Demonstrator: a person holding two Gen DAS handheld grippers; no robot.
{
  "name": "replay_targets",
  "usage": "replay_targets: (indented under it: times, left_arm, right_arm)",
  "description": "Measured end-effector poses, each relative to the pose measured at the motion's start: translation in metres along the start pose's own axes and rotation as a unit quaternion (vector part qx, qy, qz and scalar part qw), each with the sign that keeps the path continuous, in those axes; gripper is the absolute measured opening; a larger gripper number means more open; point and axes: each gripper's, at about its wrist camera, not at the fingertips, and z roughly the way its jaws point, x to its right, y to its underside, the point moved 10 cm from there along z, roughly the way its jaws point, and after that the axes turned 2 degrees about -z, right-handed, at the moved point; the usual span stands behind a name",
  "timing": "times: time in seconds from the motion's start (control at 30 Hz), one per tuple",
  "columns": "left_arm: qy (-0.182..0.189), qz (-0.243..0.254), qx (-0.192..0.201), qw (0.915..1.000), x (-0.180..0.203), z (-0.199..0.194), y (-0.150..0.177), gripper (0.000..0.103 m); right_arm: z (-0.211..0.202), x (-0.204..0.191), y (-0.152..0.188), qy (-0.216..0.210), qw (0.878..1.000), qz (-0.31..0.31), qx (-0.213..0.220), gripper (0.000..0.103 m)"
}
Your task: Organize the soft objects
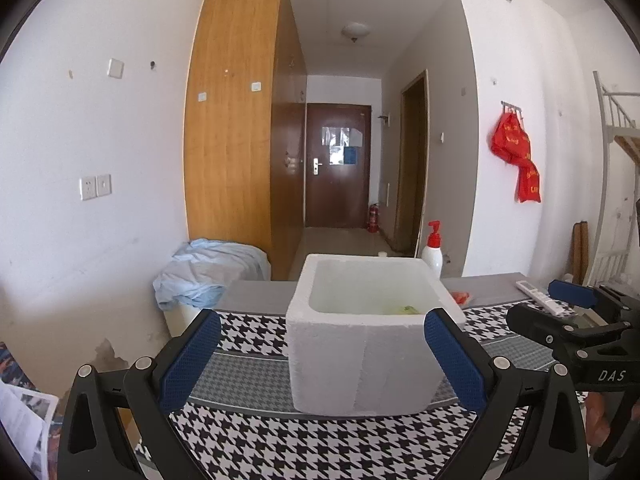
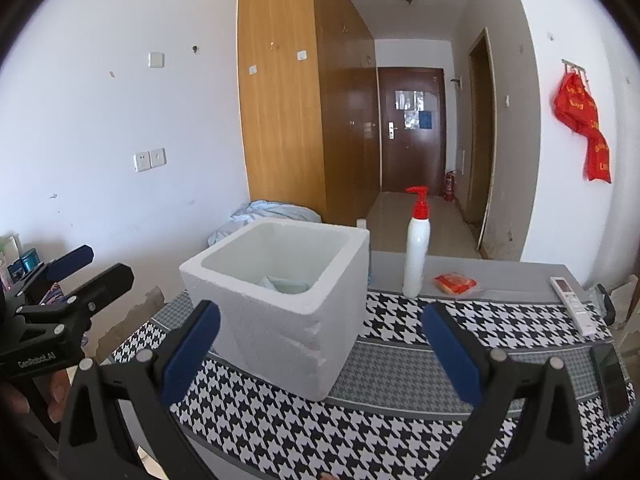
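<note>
Foam box sits on checkered bench, soft pale thing inside; I see left gripper and right gripper jaws both wide open, empty; orange packet beside white bottle

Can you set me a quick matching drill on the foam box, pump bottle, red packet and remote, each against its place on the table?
Things:
1. foam box
2. pump bottle
3. red packet
4. remote

Places:
A. standing upright just right of the box, at the cloth's far edge
B. lying flat on the grey strip, right of the bottle
C. at the table's far right, lying along the edge
D. on the houndstooth cloth, nearest both grippers, open top

Pairs: 1-D, 2-A, 3-B, 4-C
</note>
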Motion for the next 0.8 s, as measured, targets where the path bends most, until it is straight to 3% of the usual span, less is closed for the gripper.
replay_targets:
  times: [0.8]
  left_arm:
    - [0.033, 0.004, 0.037, 0.9988, 0.023, -0.054, 0.044, 0.102]
  right_arm:
    - [-0.068, -0.008, 0.047, 0.041, 0.998, 0.005, 0.038, 0.102]
